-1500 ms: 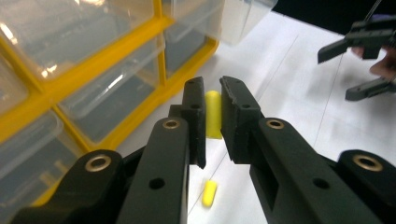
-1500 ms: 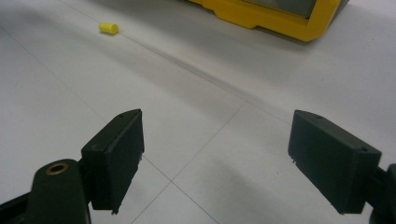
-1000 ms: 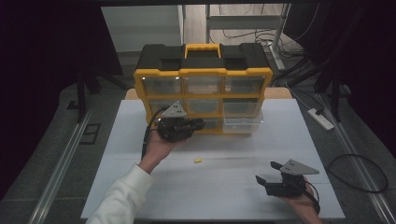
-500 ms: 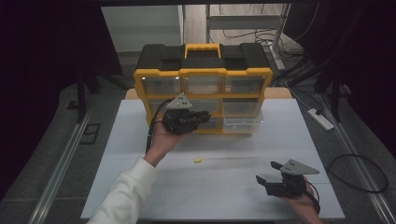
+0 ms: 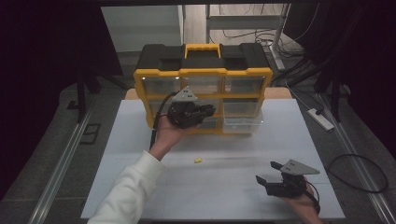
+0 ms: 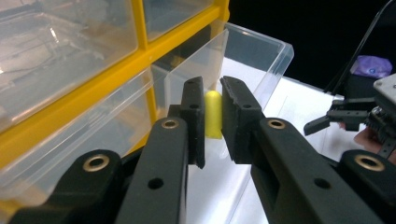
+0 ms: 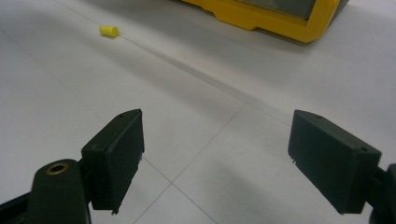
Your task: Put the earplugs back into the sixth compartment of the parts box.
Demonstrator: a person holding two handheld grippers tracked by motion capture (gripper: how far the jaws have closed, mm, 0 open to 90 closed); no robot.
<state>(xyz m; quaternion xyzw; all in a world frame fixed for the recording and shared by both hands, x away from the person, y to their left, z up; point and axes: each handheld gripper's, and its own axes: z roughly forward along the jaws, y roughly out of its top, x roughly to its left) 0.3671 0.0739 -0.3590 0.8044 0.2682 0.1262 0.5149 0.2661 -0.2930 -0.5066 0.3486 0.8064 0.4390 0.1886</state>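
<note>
High view: left gripper [image 5: 209, 110] held up at the front of the yellow-and-black organizer [image 5: 203, 84], right by the middle column of drawers. Its jaw tips sit against the dark drawer fronts, so whatever is between them is too small to make out here. The person's white sleeve [image 5: 126, 191] is cut off at the bottom edge. A clear drawer [image 5: 243, 122] sticks out of the lower right of the organizer. One small yellow piece [image 5: 198, 160] lies loose on the white table [image 5: 112, 154], well apart from both grippers. Right gripper [image 5: 262, 178] sits low near the table's front right, grey three-cornered plate on top, hand partly cut off by the frame edge.

Left gripper view: black matte jaws clamped on a yellow plug [image 6: 213, 114], a short smooth cylinder with a rounded top; its lower end is hidden behind the pads. Just behind it is the pulled-out drawer [image 6: 254, 51], thin glossy see-through plastic with square corners. Yellow frame bars [image 6: 140, 42] and cloudy drawer fronts at left. The right gripper [image 6: 345, 116] shows far off at the right edge, partly cropped.

Right gripper view: jaws spread wide, nothing between them, bare white table [image 7: 224, 84] with faint seam lines below. The loose piece [image 7: 109, 31] lies top left, the organizer's yellow base [image 7: 261, 18] cut off at the top.
</note>
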